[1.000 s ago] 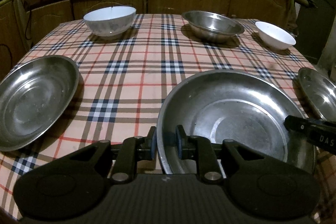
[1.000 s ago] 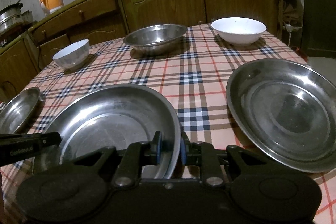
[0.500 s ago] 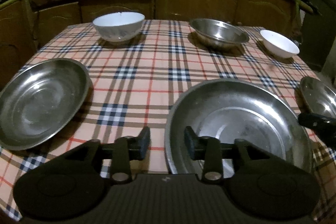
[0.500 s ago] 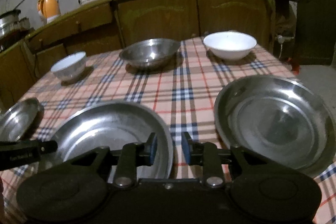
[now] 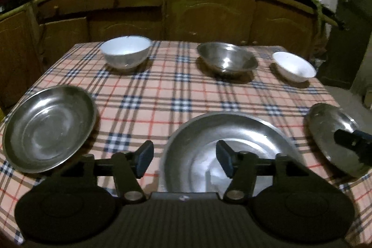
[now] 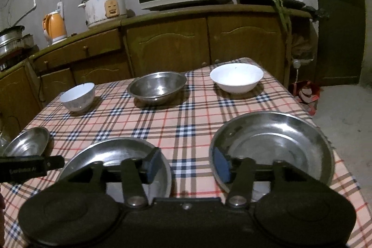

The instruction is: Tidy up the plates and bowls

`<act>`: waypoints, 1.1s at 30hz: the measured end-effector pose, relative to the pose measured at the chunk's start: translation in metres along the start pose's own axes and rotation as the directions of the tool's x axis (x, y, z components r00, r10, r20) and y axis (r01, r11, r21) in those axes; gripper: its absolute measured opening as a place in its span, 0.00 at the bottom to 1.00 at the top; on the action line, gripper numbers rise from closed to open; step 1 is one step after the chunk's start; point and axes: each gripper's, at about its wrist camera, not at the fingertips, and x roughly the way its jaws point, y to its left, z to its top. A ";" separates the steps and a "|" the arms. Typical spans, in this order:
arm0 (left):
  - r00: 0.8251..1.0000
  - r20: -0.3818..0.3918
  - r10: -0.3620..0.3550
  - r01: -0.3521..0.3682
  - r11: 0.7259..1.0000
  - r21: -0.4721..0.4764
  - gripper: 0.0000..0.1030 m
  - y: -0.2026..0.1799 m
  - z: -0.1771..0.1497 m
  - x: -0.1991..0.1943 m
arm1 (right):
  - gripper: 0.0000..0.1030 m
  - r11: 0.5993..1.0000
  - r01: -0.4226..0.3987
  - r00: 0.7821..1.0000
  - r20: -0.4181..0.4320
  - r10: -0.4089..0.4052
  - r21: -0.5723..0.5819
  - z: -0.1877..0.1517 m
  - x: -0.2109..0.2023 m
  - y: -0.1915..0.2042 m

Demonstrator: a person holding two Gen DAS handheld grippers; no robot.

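My left tongs point(image 5: 183, 160) stood wide, nothing between the pads, the near rim of the middle steel plate point(image 5: 232, 138) showing in the gap. My right tongs point(image 6: 184, 164) stood wide too and held nothing, checked cloth showing between them. Both had just been opening; a second before, each was pinched shut on that plate's near rim, which I had since let go.

The plate lay flat and mouth up on the counter point(image 5: 162, 94) at 6 o'clock. It is round, so no long axis. A second steel plate point(image 5: 48, 129) lay at 9 o'clock in the left view, a third point(image 6: 274, 145) at 4 o'clock in the right view, both mouth up and apart from the middle one.

Along the far edge, at 11, 12 and 1 o'clock, stood a deep white bowl point(image 5: 125, 54), a steel bowl point(image 5: 226, 59) and a shallow white bowl point(image 5: 294, 66), all upright. Their order was as before.
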 end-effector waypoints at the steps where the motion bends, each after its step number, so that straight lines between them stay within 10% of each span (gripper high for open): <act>1: 1.000 0.005 -0.008 0.008 1.000 0.007 0.63 -0.005 0.001 -0.002 | 0.68 1.000 0.004 1.000 0.007 -0.004 -0.001 0.000 -0.003 -0.002; 33: 0.971 -0.071 -0.229 0.238 0.957 0.163 0.78 -0.157 0.024 0.052 | 0.69 0.936 0.290 0.957 -0.057 -0.284 0.202 -0.018 0.003 -0.176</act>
